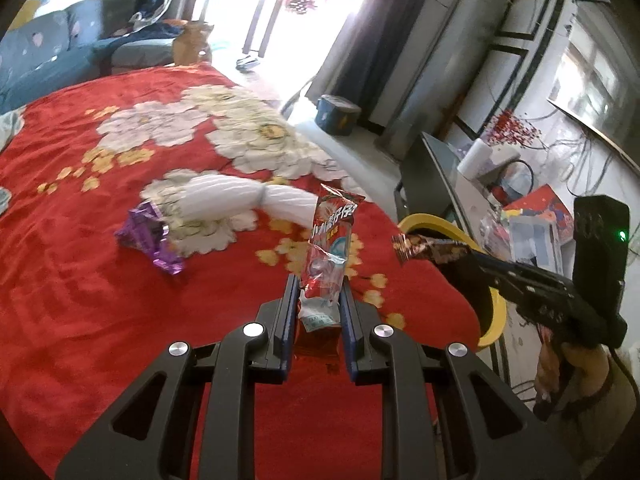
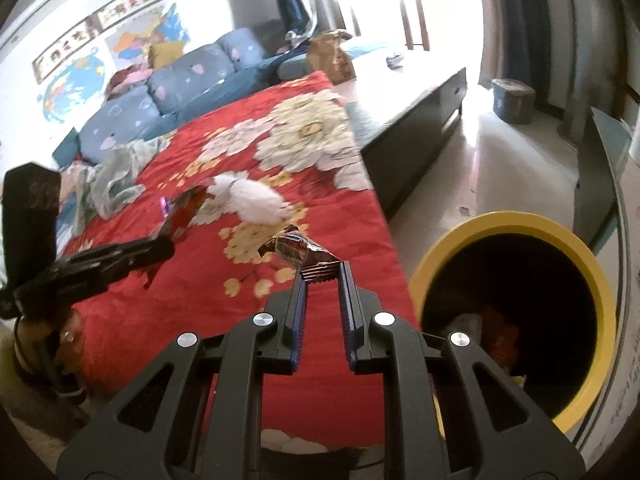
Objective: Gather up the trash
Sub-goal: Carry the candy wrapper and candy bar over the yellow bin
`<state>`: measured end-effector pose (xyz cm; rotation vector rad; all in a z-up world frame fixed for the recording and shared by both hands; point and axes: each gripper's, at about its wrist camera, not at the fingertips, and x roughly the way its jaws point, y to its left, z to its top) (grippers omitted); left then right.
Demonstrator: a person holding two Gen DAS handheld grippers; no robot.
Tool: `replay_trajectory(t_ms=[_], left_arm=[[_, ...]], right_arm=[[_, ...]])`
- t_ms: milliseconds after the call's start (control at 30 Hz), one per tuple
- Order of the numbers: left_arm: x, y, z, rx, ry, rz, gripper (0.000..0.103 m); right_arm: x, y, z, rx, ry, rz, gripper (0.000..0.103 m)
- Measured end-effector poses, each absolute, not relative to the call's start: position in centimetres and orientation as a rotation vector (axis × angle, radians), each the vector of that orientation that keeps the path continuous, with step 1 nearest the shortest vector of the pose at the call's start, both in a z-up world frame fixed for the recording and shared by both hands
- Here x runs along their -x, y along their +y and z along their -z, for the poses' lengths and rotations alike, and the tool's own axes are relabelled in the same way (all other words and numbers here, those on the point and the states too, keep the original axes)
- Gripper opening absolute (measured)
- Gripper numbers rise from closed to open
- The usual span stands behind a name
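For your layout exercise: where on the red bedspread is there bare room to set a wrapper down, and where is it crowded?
Free: the near bedspread in front of the purple wrapper, and the far flowered end towards the sofa. Crowded: the middle, where the purple wrapper lies beside the white bundle, and the cloth heap at the sofa-side edge.

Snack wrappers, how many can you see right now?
3: a red wrapper held in the left tongs, a brown wrapper in the right tongs, a purple wrapper on the red blanket. The bin may hide more.

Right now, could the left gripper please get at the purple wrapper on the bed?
Probably not yet: the left gripper is shut on a red wrapper. The purple wrapper lies uncovered, so the path looks free.
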<state>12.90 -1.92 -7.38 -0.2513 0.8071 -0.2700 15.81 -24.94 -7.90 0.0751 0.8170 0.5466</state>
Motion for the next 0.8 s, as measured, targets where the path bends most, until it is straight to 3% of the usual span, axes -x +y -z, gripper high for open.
replay_trajectory(t_ms=[800], left_arm=[[-13.7, -11.2, 6.1, 0.103, 0.803, 0.446, 0.019]], right_arm=[[-17.4, -34.3, 8.4, -0.241, 0.788, -0.311, 0.011]])
